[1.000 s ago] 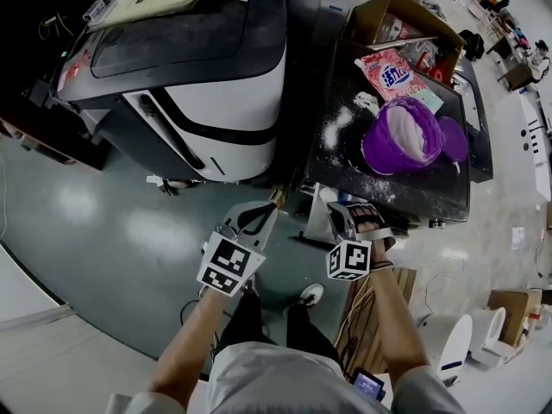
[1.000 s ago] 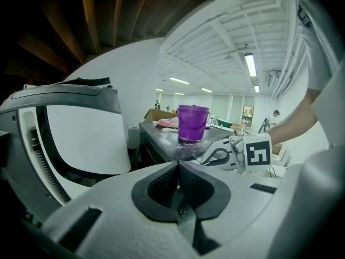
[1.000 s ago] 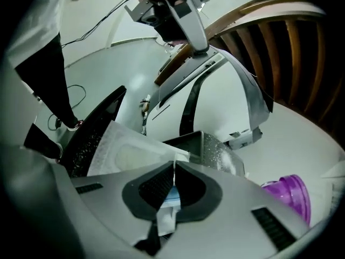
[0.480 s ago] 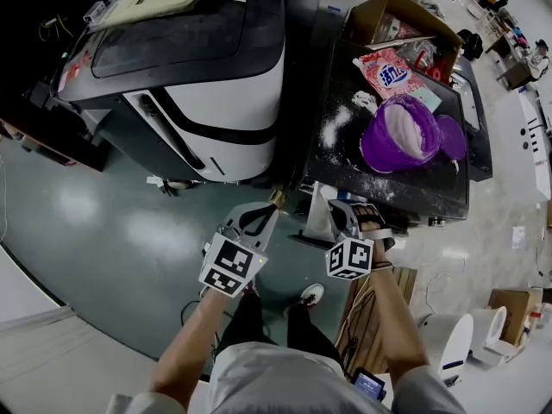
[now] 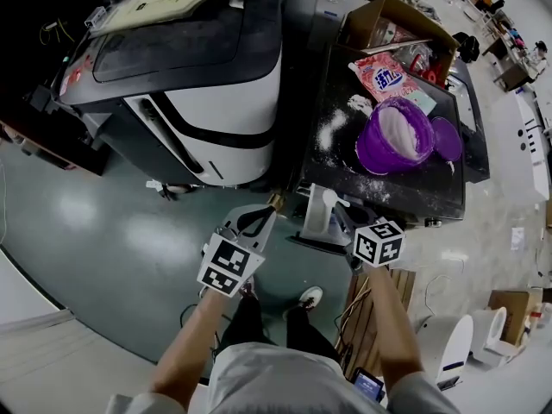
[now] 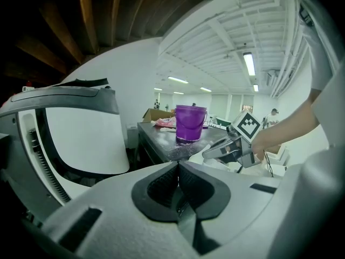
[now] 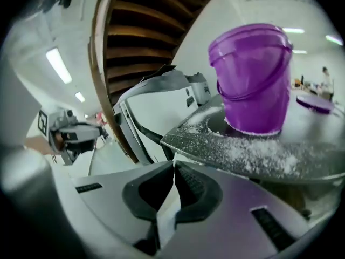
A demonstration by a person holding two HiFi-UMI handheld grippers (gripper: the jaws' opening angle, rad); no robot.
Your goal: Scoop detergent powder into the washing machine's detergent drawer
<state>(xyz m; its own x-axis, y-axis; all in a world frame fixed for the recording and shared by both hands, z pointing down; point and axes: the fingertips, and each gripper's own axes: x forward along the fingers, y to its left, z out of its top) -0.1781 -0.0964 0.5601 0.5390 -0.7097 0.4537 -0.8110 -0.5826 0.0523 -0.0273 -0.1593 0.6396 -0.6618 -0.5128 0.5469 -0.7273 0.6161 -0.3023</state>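
A purple bucket (image 5: 392,136) of white powder stands on a black, powder-dusted top (image 5: 345,171); it also shows in the left gripper view (image 6: 190,123) and close up in the right gripper view (image 7: 253,80). A pale drawer (image 5: 312,227) juts out from the front below that top. My right gripper (image 5: 341,214) (image 7: 173,169) is shut on the handle of a white scoop (image 5: 329,199) (image 7: 167,209), held over the drawer. My left gripper (image 5: 269,210) (image 6: 178,169) hangs shut and empty just left of the drawer.
A white and black washing machine (image 5: 198,67) fills the upper left. On the black top lie the bucket's purple lid (image 5: 448,139), a pink detergent bag (image 5: 384,78) and a cardboard box (image 5: 388,20). Spilled powder (image 5: 332,128) covers the top's left part. Green floor lies below.
My right gripper has turned and shifted right and slightly up, so its marker cube faces up and the white scoop now shows over the drawer. The left gripper has barely moved.
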